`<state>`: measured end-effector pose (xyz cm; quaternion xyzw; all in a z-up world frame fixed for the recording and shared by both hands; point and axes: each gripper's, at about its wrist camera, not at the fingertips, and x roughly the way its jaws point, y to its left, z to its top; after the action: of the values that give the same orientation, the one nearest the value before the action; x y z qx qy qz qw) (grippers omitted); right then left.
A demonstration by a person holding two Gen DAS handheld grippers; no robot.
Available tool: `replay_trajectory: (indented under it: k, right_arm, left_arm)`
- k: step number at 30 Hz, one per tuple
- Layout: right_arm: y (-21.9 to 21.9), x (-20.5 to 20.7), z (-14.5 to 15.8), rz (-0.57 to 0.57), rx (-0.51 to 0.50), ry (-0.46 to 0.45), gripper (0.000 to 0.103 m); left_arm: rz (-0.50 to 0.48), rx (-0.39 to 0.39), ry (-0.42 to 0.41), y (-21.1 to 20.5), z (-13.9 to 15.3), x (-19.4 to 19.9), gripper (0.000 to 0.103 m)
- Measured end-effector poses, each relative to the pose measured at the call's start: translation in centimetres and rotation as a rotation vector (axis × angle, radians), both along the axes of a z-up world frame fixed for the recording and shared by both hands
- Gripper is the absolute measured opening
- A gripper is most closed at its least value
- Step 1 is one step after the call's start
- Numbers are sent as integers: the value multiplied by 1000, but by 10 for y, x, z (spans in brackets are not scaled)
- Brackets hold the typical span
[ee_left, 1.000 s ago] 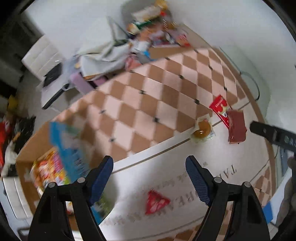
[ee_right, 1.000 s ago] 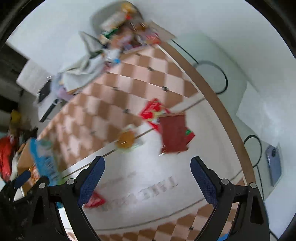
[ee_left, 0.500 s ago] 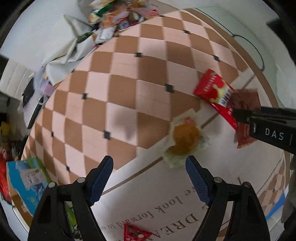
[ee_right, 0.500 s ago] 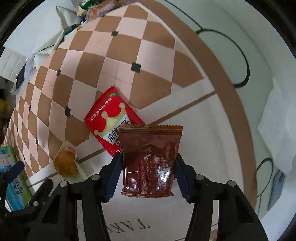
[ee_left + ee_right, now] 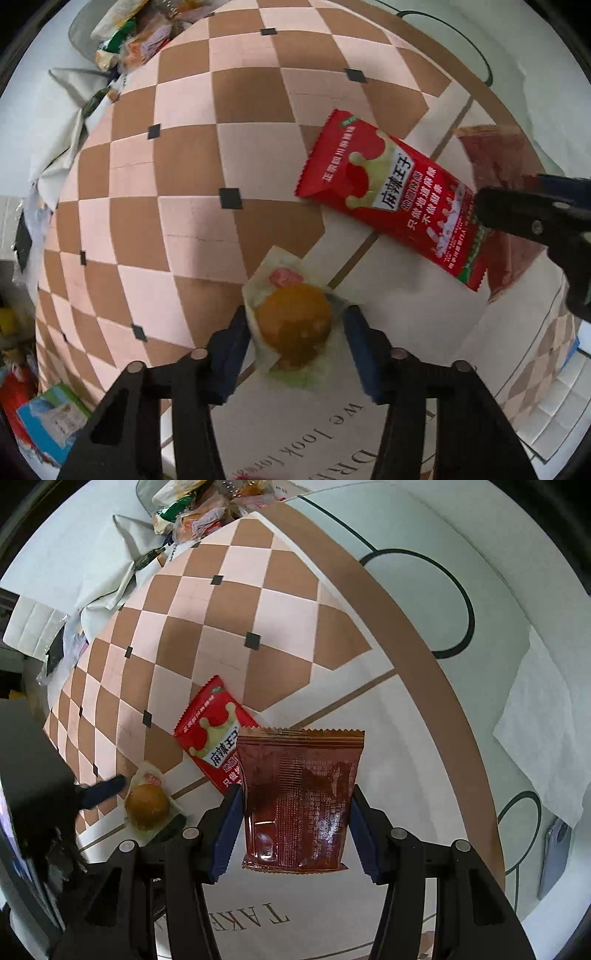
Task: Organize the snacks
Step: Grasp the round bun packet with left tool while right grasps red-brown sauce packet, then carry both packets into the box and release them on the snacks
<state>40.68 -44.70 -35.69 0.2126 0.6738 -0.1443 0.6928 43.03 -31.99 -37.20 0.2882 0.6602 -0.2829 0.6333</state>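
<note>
A wrapped round orange-brown cake (image 5: 293, 325) lies on the checkered mat, between the blue pads of my left gripper (image 5: 295, 341); the jaws stand close at both sides of its wrapper. It also shows in the right wrist view (image 5: 146, 805). A red snack packet (image 5: 391, 195) lies just beyond it, also seen in the right wrist view (image 5: 212, 738). My right gripper (image 5: 295, 830) has its pads against both sides of a dark brown snack packet (image 5: 299, 801), which overlaps the red packet's end. The brown packet is partly seen in the left wrist view (image 5: 498, 158).
A heap of assorted snacks (image 5: 207, 506) and grey cloth (image 5: 62, 122) lies at the mat's far end. A blue carton (image 5: 51, 421) sits at lower left. A white tissue (image 5: 543, 738) and a phone (image 5: 554, 853) lie on the floor to the right.
Both grippers have moved down and forward. The left jaws narrowed around the wrapped cake. The right jaws stay around the brown packet, now closer to the mat.
</note>
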Motion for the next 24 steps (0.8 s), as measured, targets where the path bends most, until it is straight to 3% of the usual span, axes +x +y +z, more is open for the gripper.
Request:
replay_trajectory:
  k: [3, 11, 17, 24]
  right_arm:
    - [-2, 1, 2, -6, 5, -11, 58]
    - [6, 6, 29, 10, 18, -70, 58]
    - [29, 10, 59, 54, 43, -112, 58]
    - [110, 1, 113, 168, 106, -185, 58]
  left_arm:
    - [41, -5, 12, 4, 3, 2, 39]
    - [181, -60, 69, 28, 19, 14, 39]
    - [321, -182, 34, 72, 78, 9, 39]
    - [496, -320, -14, 165, 152, -3, 39]
